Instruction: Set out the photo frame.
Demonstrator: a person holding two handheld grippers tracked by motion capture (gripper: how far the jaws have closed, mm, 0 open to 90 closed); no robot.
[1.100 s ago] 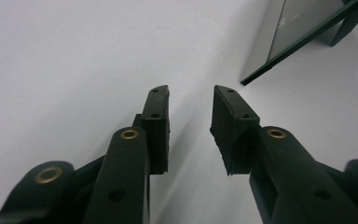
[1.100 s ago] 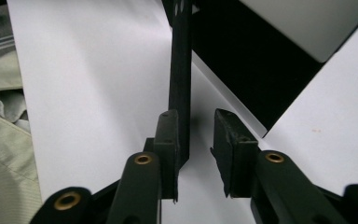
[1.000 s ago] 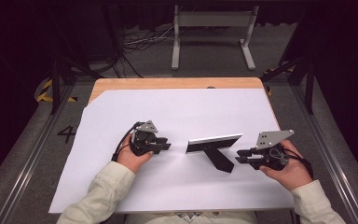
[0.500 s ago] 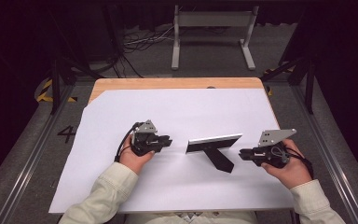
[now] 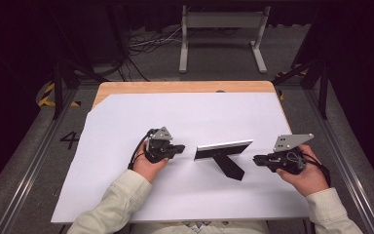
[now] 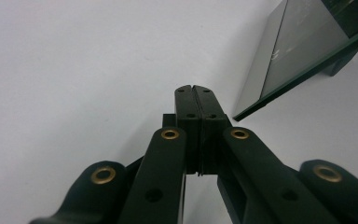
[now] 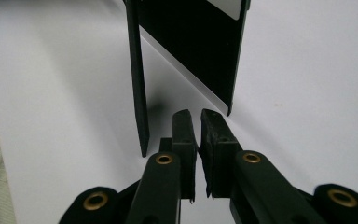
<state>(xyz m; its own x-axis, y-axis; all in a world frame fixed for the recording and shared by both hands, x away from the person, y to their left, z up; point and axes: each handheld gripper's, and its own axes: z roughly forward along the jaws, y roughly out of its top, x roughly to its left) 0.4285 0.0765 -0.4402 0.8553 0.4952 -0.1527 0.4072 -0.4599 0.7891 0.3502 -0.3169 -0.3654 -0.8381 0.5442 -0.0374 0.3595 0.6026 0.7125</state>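
Observation:
A small black picture frame stands upright on the white table top, propped by a black back leg that points toward me. My left gripper rests just left of the frame, jaws shut with nothing in them. In the left gripper view the shut jaws point past the frame's glass front. My right gripper lies right of the leg, clear of it. In the right gripper view its jaws stand a narrow gap apart, empty, facing the frame's back and the leg.
The white sheet covers a wooden table whose far edge shows. Beyond it on the floor stand a grey metal rack and cables. Metal rails run along both sides of the table.
My right gripper has drawn back to the right, away from the frame's leg. The left gripper and the frame have stayed put.

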